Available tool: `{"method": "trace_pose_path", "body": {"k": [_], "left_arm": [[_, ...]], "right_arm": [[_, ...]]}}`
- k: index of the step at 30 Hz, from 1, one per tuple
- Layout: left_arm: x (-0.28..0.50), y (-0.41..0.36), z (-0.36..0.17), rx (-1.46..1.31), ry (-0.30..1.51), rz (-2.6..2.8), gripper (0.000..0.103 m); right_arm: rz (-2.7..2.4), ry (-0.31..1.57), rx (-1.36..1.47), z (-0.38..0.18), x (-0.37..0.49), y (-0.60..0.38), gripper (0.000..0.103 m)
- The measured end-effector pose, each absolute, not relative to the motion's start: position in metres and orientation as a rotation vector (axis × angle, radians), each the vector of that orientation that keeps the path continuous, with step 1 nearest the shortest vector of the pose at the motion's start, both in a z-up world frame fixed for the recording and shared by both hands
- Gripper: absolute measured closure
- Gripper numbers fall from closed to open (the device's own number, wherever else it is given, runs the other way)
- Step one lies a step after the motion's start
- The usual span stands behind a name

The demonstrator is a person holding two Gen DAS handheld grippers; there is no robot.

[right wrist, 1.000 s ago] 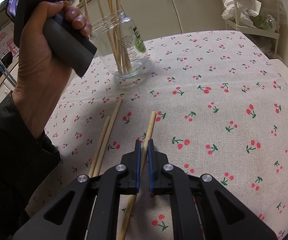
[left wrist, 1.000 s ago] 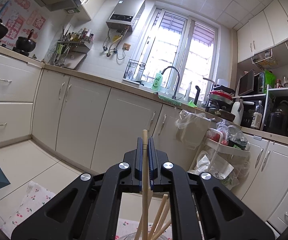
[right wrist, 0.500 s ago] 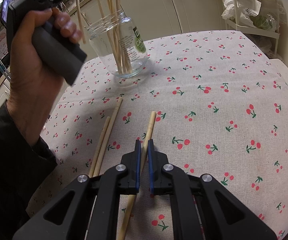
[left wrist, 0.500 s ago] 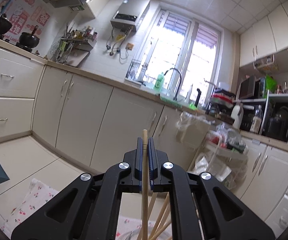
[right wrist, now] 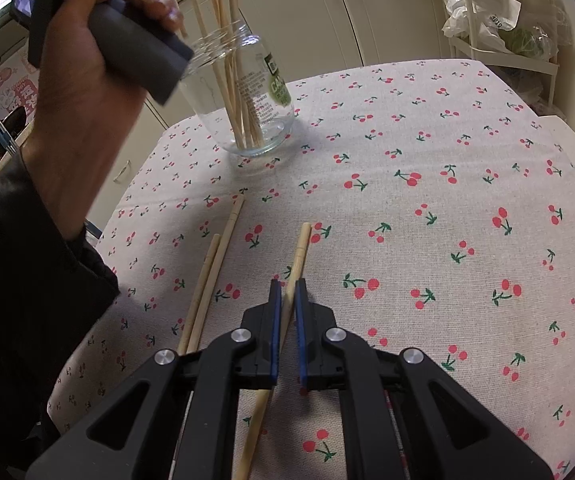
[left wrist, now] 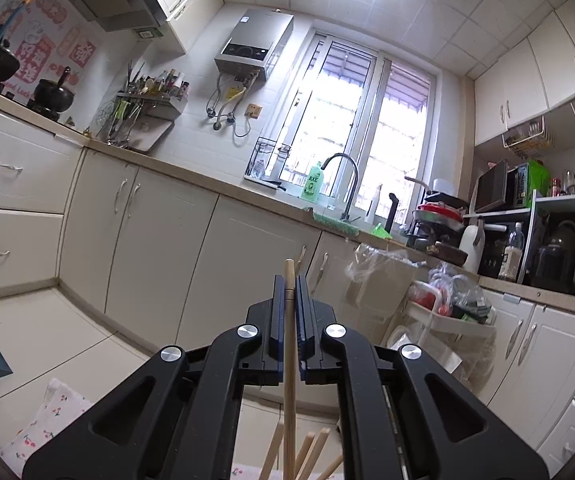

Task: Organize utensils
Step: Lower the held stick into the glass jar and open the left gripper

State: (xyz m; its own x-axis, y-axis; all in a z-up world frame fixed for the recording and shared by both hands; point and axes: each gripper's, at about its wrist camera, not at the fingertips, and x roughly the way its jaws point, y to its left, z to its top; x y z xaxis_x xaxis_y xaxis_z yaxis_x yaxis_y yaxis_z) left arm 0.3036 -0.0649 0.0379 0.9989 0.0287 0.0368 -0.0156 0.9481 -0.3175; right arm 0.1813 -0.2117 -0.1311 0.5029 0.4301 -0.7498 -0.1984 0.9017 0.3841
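Observation:
My left gripper (left wrist: 289,292) is shut on one wooden chopstick (left wrist: 289,360), held upright; tips of several other chopsticks (left wrist: 309,450) show below it. In the right wrist view a person's hand (right wrist: 83,92) holds that gripper's handle beside the rim of a glass jar (right wrist: 263,120), which has several chopsticks standing in it. My right gripper (right wrist: 285,300) points down at the cherry-print tablecloth (right wrist: 427,184). It is shut on a chopstick (right wrist: 299,252) lying there. Two more chopsticks (right wrist: 211,276) lie side by side to its left.
Cream kitchen cabinets (left wrist: 159,248) and a counter with a sink tap (left wrist: 347,184) run behind the table. A white rack with plastic bags (right wrist: 499,20) stands past the table's far right corner. A dark sleeve (right wrist: 15,300) covers the table's left edge.
The left hand has shifted slightly by the jar's rim, still holding its chopstick. The right gripper and the chopsticks on the cloth have not moved.

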Motion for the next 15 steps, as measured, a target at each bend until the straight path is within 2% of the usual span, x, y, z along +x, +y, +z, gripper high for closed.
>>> {"method": "trace_pose_path", "body": {"k": [10,15], "left_arm": [[0.29,-0.06,0.017,-0.305,-0.005,0.02,0.098],[0.289,-0.054,0.029,-0.343,-0.037,0.024,0.098]], "right_arm": [[0.385,0.974,0.265,-0.131,0.182,-0.212,0.095],[0.386,0.974,0.266,-0.131,0.182,-0.212,0.095]]}}
